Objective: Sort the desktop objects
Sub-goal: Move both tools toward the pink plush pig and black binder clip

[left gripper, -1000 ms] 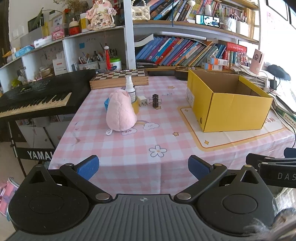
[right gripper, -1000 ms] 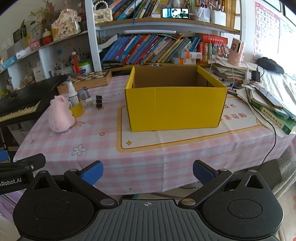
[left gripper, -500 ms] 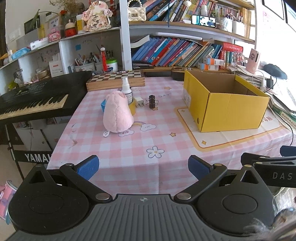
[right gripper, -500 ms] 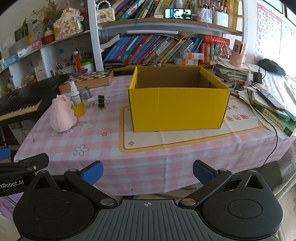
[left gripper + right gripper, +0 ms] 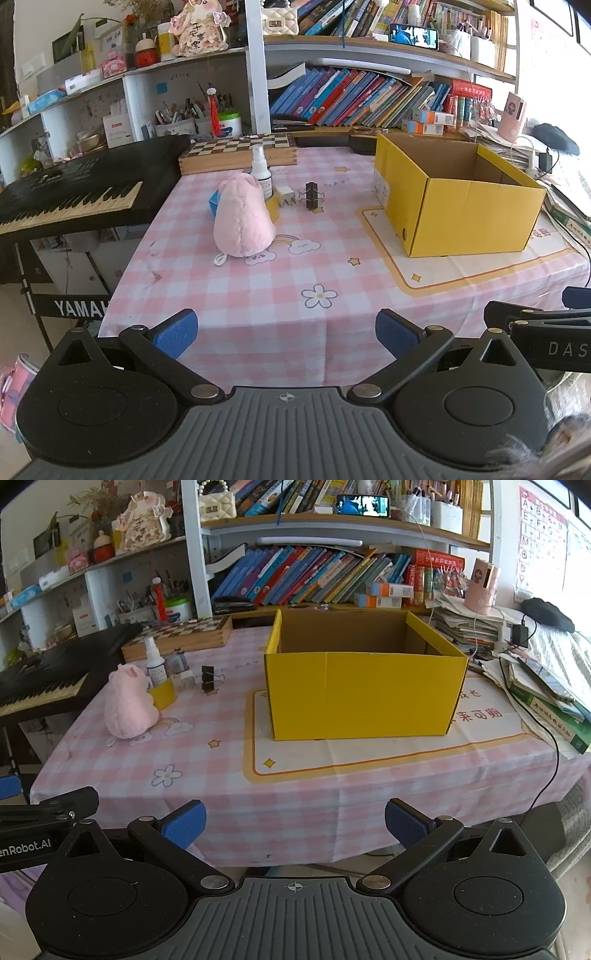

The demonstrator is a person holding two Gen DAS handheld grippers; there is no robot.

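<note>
Each gripper (image 5: 286, 332) (image 5: 294, 820) is black with blue pads (image 5: 175, 332), silver screws, a ribbed base and partly cropped white lettering.

The left gripper (image 5: 286, 334) is hovering with its jaws spread wide, the blue pads (image 5: 175, 332) facing each other across an empty gap. The right gripper (image 5: 294, 821) is hanging level beside it, equally wide apart and gripping nothing. Each is showing at the edge of the other's view.

Both wrist views off-table, sharing yellow box (image 5: 458, 206)
</note>
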